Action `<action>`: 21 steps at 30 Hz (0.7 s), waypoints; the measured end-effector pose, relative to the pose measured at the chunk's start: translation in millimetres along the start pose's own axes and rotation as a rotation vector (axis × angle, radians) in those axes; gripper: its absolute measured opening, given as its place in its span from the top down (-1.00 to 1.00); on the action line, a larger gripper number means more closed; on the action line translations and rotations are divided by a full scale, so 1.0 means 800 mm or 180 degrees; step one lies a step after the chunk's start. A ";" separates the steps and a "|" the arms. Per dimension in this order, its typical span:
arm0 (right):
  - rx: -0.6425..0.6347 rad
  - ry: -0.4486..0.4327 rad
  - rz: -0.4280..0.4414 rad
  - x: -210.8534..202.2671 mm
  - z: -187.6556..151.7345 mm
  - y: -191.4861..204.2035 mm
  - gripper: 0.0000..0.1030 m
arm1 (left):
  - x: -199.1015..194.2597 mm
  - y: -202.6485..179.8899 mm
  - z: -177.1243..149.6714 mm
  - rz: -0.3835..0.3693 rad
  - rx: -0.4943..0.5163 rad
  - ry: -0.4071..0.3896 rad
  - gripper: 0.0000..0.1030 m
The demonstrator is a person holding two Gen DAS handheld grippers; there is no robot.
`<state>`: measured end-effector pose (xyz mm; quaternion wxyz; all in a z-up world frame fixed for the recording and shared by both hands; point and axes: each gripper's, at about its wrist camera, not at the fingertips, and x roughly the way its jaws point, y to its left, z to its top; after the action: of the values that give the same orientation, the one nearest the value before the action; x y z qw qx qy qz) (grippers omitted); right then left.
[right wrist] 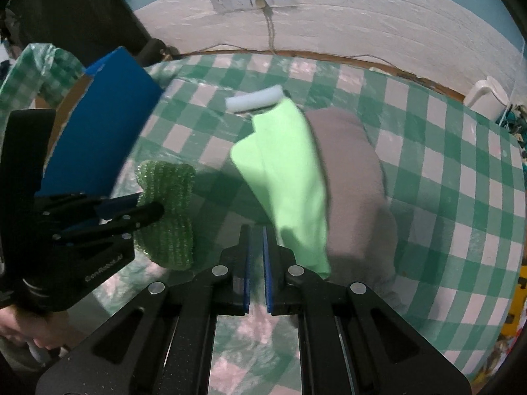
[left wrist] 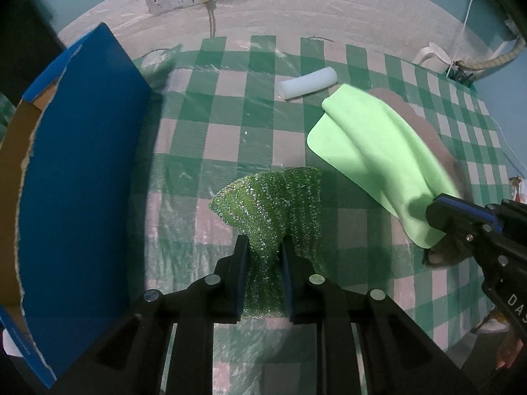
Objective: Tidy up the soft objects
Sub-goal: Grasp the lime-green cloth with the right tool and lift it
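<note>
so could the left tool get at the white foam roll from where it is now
Probably not yet: the left tool is shut on the sparkly green sponge, so it is occupied. The path over the checked cloth to the white foam roll looks free.

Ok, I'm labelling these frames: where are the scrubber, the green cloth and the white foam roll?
scrubber (left wrist: 273,204): left wrist view, upper middle, above the fingers.
green cloth (right wrist: 290,164): right wrist view, middle of the hanging fold.
white foam roll (left wrist: 308,84): left wrist view, middle of its side.
</note>
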<state>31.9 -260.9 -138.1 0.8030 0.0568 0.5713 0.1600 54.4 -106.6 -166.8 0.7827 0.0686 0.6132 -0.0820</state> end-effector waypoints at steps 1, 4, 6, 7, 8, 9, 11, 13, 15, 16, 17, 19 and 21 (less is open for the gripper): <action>-0.0026 -0.0004 -0.0032 -0.001 0.000 0.003 0.88 | -0.004 0.005 -0.004 0.0002 0.0003 -0.0004 0.64; -0.0102 -0.0059 -0.0364 0.002 0.005 0.006 0.38 | -0.007 0.005 -0.004 0.0035 -0.0013 -0.0030 0.64; -0.0156 -0.0091 -0.0555 0.007 0.009 0.005 -0.22 | -0.005 0.003 -0.003 0.0035 -0.0029 -0.0013 0.64; -0.0209 -0.0155 -0.0643 0.008 0.012 0.004 -0.22 | -0.003 0.003 -0.003 0.0031 -0.0044 0.0001 0.64; -0.0264 -0.0198 -0.0712 0.010 0.016 0.004 -0.22 | -0.002 0.004 -0.002 0.0032 -0.0047 0.0007 0.64; -0.0286 -0.0214 -0.0765 0.013 0.019 0.003 -0.22 | -0.001 0.004 -0.001 0.0033 -0.0046 0.0011 0.64; -0.0329 -0.0224 -0.0843 0.017 0.025 -0.001 -0.22 | 0.004 0.003 0.005 0.0031 -0.0034 0.0027 0.64; -0.0379 -0.0225 -0.0892 0.021 0.030 -0.003 -0.22 | 0.008 0.004 0.005 0.0026 -0.0030 0.0051 0.64; -0.0416 -0.0188 -0.0882 0.028 0.033 -0.004 -0.22 | 0.014 -0.001 0.007 0.0025 -0.0037 0.0064 0.64; -0.0423 -0.0158 -0.0884 0.031 0.035 -0.005 -0.22 | 0.016 -0.001 0.007 0.0015 -0.0034 0.0073 0.64; -0.0418 -0.0135 -0.0900 0.034 0.036 -0.007 -0.22 | 0.018 -0.001 0.008 0.0003 -0.0025 0.0082 0.64; -0.0411 -0.0094 -0.0909 0.041 0.037 -0.008 -0.21 | 0.020 -0.002 0.009 -0.0002 -0.0015 0.0088 0.64; -0.0400 -0.0060 -0.0934 0.046 0.038 -0.010 -0.21 | 0.023 -0.003 0.010 -0.0015 -0.0005 0.0101 0.64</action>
<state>72.8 -253.4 -163.2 0.8250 -0.0762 0.5548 0.0759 65.9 -111.7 -183.0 0.7727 0.0677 0.6258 -0.0823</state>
